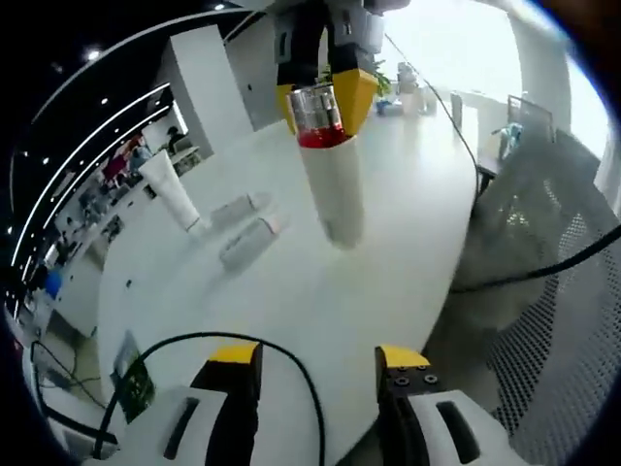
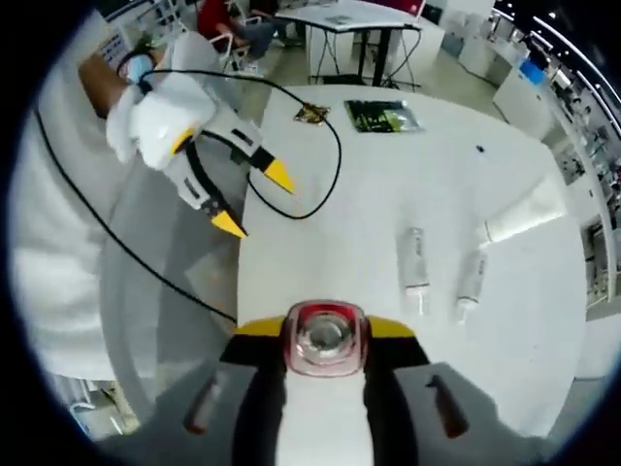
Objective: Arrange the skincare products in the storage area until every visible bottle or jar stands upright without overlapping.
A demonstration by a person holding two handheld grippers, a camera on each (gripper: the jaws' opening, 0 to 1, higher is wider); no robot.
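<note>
A white bottle [image 1: 330, 184] with a clear cap over red [image 2: 324, 336] hangs tilted above the table, clamped at the cap. Two slim white tubes [image 2: 415, 269] [image 2: 472, 282] lie flat, side by side and apart. A larger white tube [image 1: 173, 189] stands on its cap, leaning, just beside them.

A white worktop [image 1: 398, 214] spans the middle of the left gripper view. A black cable [image 1: 291, 361] loops across its lower part, and a green card [image 1: 130, 374] lies at lower left. A grey mesh chair [image 1: 553, 291] stands at right. In the right gripper view, a desk [image 2: 361, 21] stands at top centre.
</note>
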